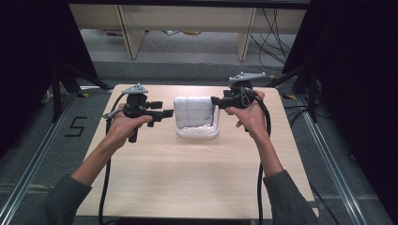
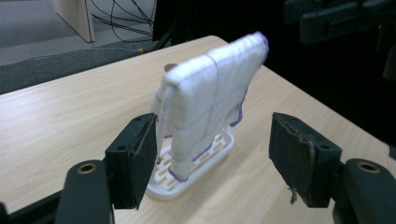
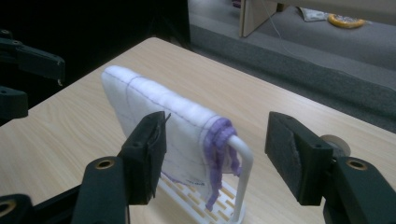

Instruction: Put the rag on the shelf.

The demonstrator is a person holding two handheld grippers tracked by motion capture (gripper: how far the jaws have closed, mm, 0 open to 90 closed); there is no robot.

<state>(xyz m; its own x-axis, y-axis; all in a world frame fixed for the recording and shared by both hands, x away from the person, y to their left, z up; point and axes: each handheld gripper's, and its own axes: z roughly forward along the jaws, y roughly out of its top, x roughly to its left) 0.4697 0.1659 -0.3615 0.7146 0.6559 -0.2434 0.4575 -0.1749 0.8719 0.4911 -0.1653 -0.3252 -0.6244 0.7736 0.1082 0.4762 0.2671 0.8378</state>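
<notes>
**A:** Well, nearest the camera, how many arms come in?

**B:** Two grey sleeves at the bottom of the high view, and two black cables trailing back, one from each tool. Further up, the left gripper point(image 1: 168, 113) and the right gripper point(image 1: 215, 100) sit at either side of the middle of the wooden table point(image 1: 187, 178).

**A:** And the jaws?

**B:** Both pairs stand apart, with nothing pinched. In the left gripper view the two black pads point(image 2: 140, 158) frame the cloth without pressing on it; the right gripper view shows the same.

**A:** One cloth?

**B:** One folded white cloth point(image 1: 194, 111) with purple stitching (its purple hem bunches at one end of the bar). It hangs over the single white rack point(image 1: 199, 133), which has a slatted base and an upright hoop point(image 3: 243, 168). The rack stands mid-table, between the two grippers.

**A:** Beyond that?

**B:** Grey floor, two pale wooden furniture legs point(image 1: 131, 33), and several loose cables point(image 1: 272, 37) at the far right.
</notes>
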